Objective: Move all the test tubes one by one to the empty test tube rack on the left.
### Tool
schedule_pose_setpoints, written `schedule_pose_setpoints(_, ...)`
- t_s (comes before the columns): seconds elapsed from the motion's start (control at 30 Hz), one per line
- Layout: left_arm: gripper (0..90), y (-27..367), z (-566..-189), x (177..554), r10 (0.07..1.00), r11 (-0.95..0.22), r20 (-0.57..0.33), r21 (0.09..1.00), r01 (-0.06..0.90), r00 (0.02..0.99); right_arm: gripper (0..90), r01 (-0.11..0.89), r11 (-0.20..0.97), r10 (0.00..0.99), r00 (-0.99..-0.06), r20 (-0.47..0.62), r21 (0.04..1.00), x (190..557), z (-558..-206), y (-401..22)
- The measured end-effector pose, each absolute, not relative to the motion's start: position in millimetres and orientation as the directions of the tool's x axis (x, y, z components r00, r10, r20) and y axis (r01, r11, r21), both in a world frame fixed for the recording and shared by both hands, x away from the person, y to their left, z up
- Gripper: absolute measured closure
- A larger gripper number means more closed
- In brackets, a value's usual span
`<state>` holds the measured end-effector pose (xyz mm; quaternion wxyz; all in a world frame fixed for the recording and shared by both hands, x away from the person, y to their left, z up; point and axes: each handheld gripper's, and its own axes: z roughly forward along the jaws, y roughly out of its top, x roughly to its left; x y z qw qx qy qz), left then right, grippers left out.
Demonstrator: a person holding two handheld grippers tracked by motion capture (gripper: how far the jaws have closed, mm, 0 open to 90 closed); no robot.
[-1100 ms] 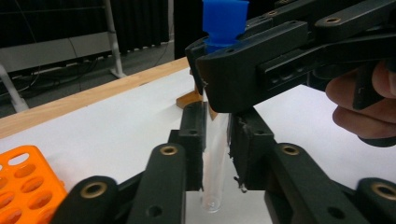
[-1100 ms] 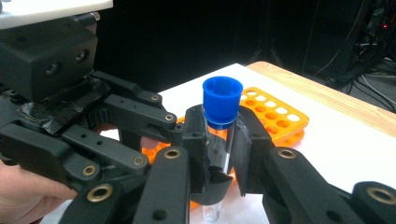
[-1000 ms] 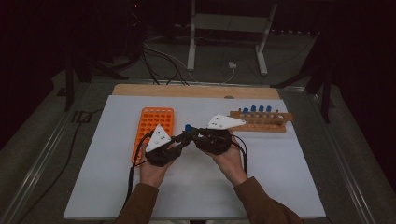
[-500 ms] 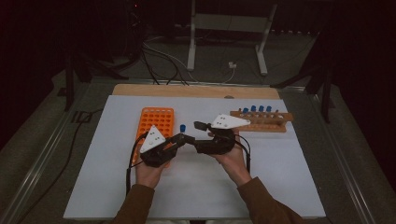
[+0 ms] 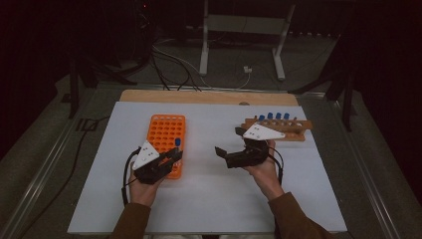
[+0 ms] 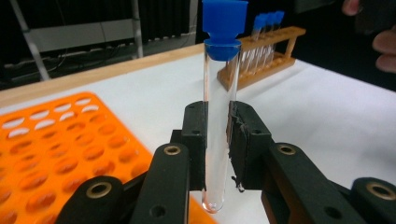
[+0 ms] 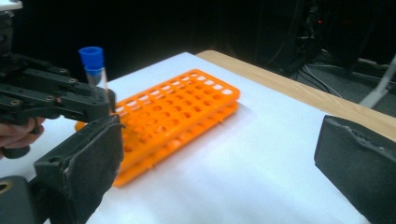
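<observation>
- Gripping a clear test tube (image 6: 217, 116) with a blue cap, the left gripper (image 5: 171, 155) has its two black pads clamped on the tube's lower half, and the tube stands nearly upright between them.
- The tube sits above the near right corner of the orange rack (image 5: 166, 139); its rounded bottom hangs just beside that rack's edge, though whether it is over a hole or over the white mat (image 5: 209, 204) is hard to tell from the left gripper view.
- The right gripper (image 5: 228, 148), to the right of the orange rack and well apart from it, has just been opening: its jaws now stand wide with nothing between them.
- In the right gripper view the capped tube (image 7: 95, 70) shows in the left gripper's hold at the near corner of the orange rack (image 7: 177, 116).
- A wooden rack (image 5: 278, 128) carrying more blue-capped tubes (image 5: 272, 116) stands farther right of the orange rack, just behind the right hand (image 5: 263, 167).
- The left hand (image 5: 144, 191) lies just in front of the orange rack.
</observation>
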<state>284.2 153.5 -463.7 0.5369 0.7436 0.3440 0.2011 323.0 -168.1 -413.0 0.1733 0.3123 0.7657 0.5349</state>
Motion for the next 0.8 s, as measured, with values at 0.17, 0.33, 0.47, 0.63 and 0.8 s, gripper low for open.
schedule_pose_setpoints(0.17, 78.1, 158, -471, 282, 0.737, -0.207, -0.062, 0.927, 0.313, 0.673, 1.3, 0.294, 0.223, 0.680, -0.730, 0.067, 0.929, 318, -416, -181)
schedule_pose_setpoints(0.33, 77.9, 159, -476, 281, 0.740, -0.226, -0.061, 0.915, 0.334, 0.670, 1.3, 0.291, 0.215, 0.685, -0.725, 0.068, 0.932, 313, -419, -192)
schedule_pose_setpoints(0.47, 77.9, 159, -481, 279, 0.742, -0.268, -0.042, 0.896, 0.354, 0.669, 1.3, 0.289, 0.214, 0.694, -0.717, 0.063, 0.933, 309, -421, -200)
schedule_pose_setpoints(0.63, 78.0, 156, -486, 278, 0.744, -0.312, -0.022, 0.872, 0.377, 0.668, 1.3, 0.293, 0.202, 0.697, -0.713, 0.073, 0.934, 308, -423, -204)
schedule_pose_setpoints(0.8, 78.0, 156, -488, 279, 0.748, -0.329, -0.020, 0.858, 0.396, 0.664, 1.3, 0.296, 0.201, 0.699, -0.711, 0.076, 0.934, 306, -426, -206)
